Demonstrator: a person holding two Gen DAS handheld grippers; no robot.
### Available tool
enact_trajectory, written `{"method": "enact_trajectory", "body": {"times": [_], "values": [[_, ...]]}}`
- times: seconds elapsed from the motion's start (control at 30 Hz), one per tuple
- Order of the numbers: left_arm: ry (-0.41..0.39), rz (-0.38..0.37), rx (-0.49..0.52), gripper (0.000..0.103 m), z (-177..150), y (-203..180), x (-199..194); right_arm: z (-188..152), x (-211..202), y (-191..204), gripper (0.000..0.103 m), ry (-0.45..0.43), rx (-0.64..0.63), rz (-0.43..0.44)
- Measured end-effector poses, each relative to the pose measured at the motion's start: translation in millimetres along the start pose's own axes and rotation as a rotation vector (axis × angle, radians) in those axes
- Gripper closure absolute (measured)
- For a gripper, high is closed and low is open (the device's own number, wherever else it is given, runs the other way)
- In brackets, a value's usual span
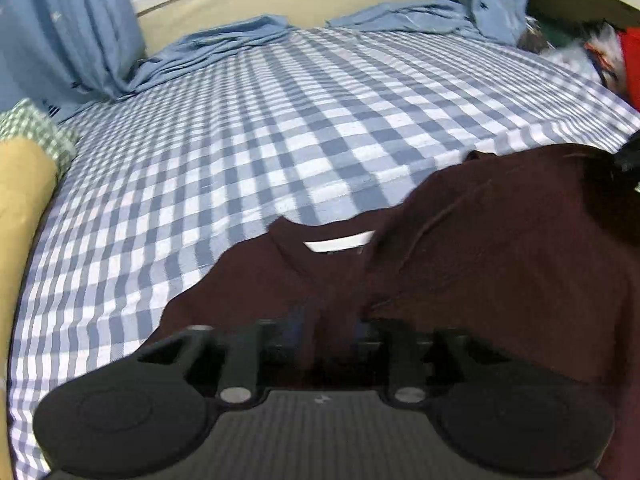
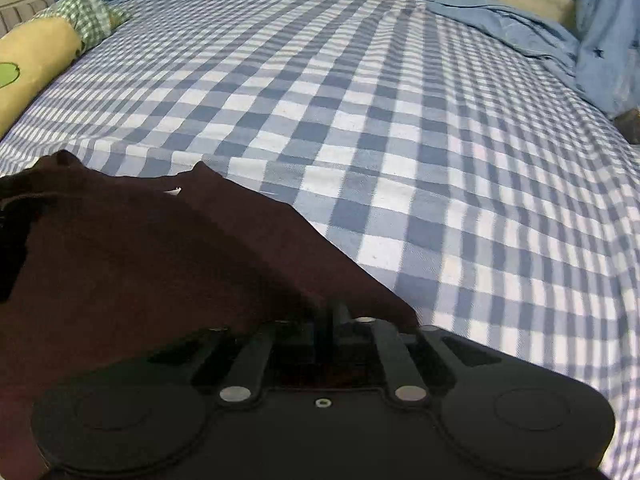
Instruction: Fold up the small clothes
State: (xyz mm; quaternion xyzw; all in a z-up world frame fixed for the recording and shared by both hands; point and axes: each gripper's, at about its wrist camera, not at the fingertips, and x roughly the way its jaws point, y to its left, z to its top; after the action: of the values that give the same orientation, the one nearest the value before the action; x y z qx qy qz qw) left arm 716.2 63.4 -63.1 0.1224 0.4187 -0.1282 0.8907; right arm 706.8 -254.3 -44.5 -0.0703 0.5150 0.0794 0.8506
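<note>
A small dark maroon shirt [image 1: 480, 248] lies on the blue-and-white checked bed sheet [image 1: 240, 140], its neckline with a white label [image 1: 340, 242] pointing away. My left gripper [image 1: 320, 320] sits at the shirt's near edge with the fabric between its fingers, which look closed on it. In the right wrist view the same shirt [image 2: 140, 260] fills the lower left. My right gripper [image 2: 330, 312] has its fingers pressed together on the shirt's right edge. The fingertips of both are partly hidden by dark cloth.
A yellow bolster [image 1: 20, 200] with green checked cloth lies at the left edge of the bed; it also shows in the right wrist view [image 2: 36, 60]. Crumpled light blue bedding [image 2: 500, 20] lies along the headboard. Clutter [image 1: 600, 52] sits at the far right.
</note>
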Motion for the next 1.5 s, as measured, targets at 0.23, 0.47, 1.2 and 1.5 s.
{"method": "enact_trajectory", "body": {"times": [0.23, 0.47, 1.2, 1.5], "values": [[-0.095, -0.055, -0.142, 0.004, -4, 50, -29, 10, -17, -20, 0.019, -0.097, -0.014, -0.079], [-0.056, -0.059, -0.116, 0.004, 6, 74, -46, -9, -57, -43, 0.01, -0.25, 0.005, -0.099], [-0.219, -0.091, -0.298, 0.002, -3, 107, -112, -40, -38, 2, 0.016, -0.205, 0.087, 0.156], [-0.069, -0.151, -0.324, 0.004, -45, 66, -29, -47, -37, -15, 0.016, -0.197, 0.146, 0.242]]}}
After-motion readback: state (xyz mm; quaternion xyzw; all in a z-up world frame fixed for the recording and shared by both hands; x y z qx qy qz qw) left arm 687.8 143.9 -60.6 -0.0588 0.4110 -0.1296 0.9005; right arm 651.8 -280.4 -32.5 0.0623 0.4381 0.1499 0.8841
